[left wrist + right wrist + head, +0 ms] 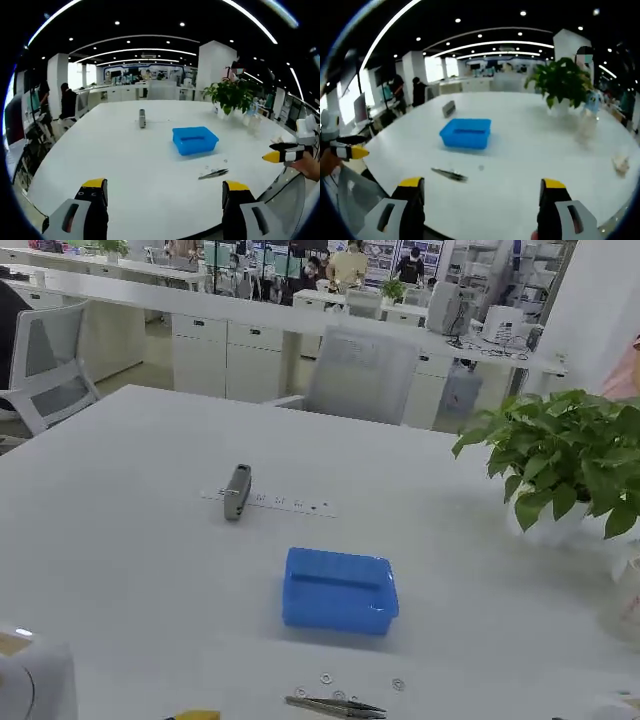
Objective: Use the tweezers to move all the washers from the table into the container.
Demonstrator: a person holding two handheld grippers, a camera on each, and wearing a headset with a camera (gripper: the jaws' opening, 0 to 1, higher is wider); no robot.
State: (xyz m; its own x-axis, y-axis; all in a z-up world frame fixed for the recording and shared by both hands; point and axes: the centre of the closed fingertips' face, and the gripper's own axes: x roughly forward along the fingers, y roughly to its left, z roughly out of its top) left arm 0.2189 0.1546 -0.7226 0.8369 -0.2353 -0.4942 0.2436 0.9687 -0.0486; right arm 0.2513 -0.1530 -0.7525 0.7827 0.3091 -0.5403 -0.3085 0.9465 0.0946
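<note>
Just on my side of the blue rectangular plastic container [340,590], small silver metal washers [326,678] lie loose on the white table [150,540] beside the slim metal tweezers [335,706]. My left gripper [165,185] and right gripper [480,182] both gape wide, holding nothing; I judge no washer is moved yet.

This is an open-plan office. A broad white meeting table [120,540] with a white socket strip [290,504] set in its top stands among rows of long white desks with drawer cabinets [225,355]. Grey mesh-backed swivel chairs [365,375] are drawn up to them. People sit at screens [347,265] at the far end. A leafy green plant in a white pot [565,455] stands on the table, and curved ceiling light strips [145,51] run between square white columns [215,62].
</note>
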